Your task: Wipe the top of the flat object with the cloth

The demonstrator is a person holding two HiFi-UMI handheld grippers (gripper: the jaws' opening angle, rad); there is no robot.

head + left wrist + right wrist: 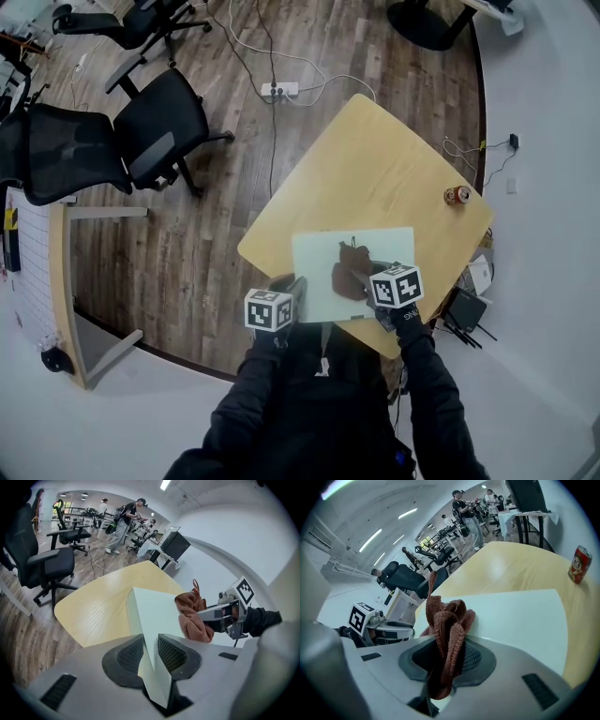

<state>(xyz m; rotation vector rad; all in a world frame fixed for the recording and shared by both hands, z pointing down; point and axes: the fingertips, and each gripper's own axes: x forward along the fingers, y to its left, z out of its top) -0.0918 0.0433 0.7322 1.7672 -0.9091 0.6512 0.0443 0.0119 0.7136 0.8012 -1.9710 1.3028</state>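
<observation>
- Left gripper [151, 656] is clamped on the near edge of the board [384, 248], which lies flat on the table [375, 159].
- Right gripper [450, 660] is pinched shut on the cloth [447, 620], which sits bunched on the board.
- Advice: press the cloth flatter, use long overlapping strokes, hold the edge firm.

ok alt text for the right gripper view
The right gripper is shut on a bunched brown cloth over a pale flat board on a wooden table. The left gripper holds the board's edge at left; a red can stands far right.
</observation>
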